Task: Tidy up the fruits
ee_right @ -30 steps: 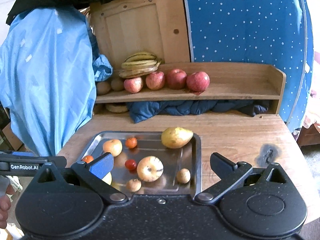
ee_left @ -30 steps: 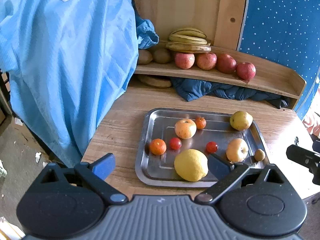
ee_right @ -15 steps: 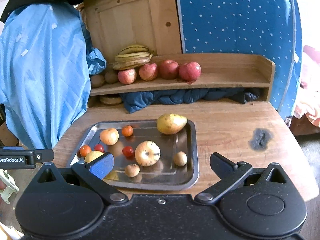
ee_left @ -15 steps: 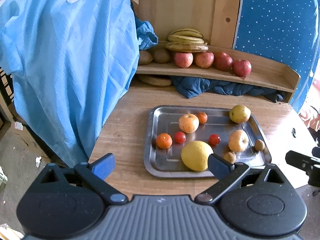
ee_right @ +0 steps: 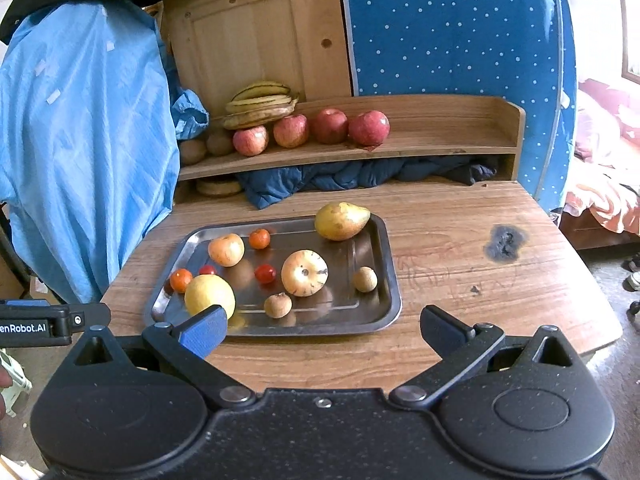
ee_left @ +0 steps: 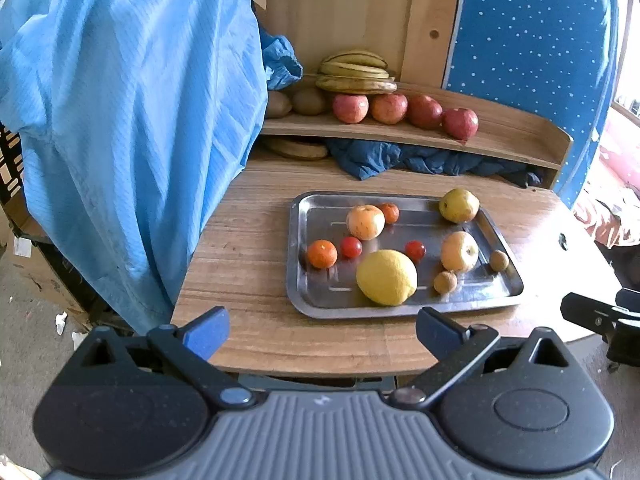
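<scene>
I see left gripper jaws wide, empty | right gripper jaws wide, empty | shiny steel tray on grained wood table | dimpled yellow lemon, smooth round apples, pear inside tray

Yellow lemon, 4 red apples

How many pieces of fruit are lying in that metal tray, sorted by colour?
In the tray:
Yellow or yellow-green (lemon, pear): 2
Pale orange-yellow apples: 2
Small orange fruits: 2
Small red tomatoes: 2
Small brown round fruits: 2
Total: 10
</scene>
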A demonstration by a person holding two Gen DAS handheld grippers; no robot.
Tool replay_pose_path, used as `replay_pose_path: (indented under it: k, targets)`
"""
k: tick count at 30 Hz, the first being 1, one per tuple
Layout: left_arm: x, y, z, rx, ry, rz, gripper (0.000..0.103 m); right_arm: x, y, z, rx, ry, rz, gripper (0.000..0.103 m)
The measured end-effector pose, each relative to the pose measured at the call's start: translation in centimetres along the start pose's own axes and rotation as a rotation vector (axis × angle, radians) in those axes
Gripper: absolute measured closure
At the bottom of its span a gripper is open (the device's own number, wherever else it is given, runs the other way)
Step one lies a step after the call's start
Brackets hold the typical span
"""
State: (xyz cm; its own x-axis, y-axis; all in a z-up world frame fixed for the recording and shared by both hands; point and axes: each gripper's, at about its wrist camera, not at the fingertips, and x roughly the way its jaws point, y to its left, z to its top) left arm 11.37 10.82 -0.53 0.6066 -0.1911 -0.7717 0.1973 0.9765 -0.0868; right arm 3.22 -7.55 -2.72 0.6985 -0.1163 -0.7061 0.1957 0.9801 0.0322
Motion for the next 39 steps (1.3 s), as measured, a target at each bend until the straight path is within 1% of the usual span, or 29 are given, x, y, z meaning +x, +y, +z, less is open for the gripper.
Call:
replay_pose_path:
  k: [5, 8, 10, 13, 19, 39]
  targets:
    - [-0.7, 0.7, -1.0, 0.031, -0.021, -0.024, 0.001, -1.5, 1.1, -1.3, 0.008, -0.013, -0.023, 0.001]
    - [-1.0, 1.0, -1.4, 0.032, -0.017, -0.030, 0.001, -2.5, 1.5, -2.6, 0.012, -0.029, -0.029, 0.001]
    - [-1.6, 1.1, -1.6, 0.037, -0.023, -0.042, 0.001, -2.9, 1.6, -2.9, 0.031, -0.022, -0.045, 0.001]
    - [-1.8, 1.5, -1.9, 0.033, -0.019, -0.045, 0.001, -3.5, 1.7, -2.8, 0.042, -0.040, -0.053, 0.001]
    - [-1.7, 1.6, -2.2, 0.003, -0.003, -0.044, 0.001, -3.1, 2.4, -3.2, 0.025, -0.020, -0.046, 0.001]
    - [-1.3, 1.9, -2.1, -0.003, 0.004, -0.054, 0.001, -2.4, 2.8, -3.0, 0.022, -0.008, -0.048, 0.001]
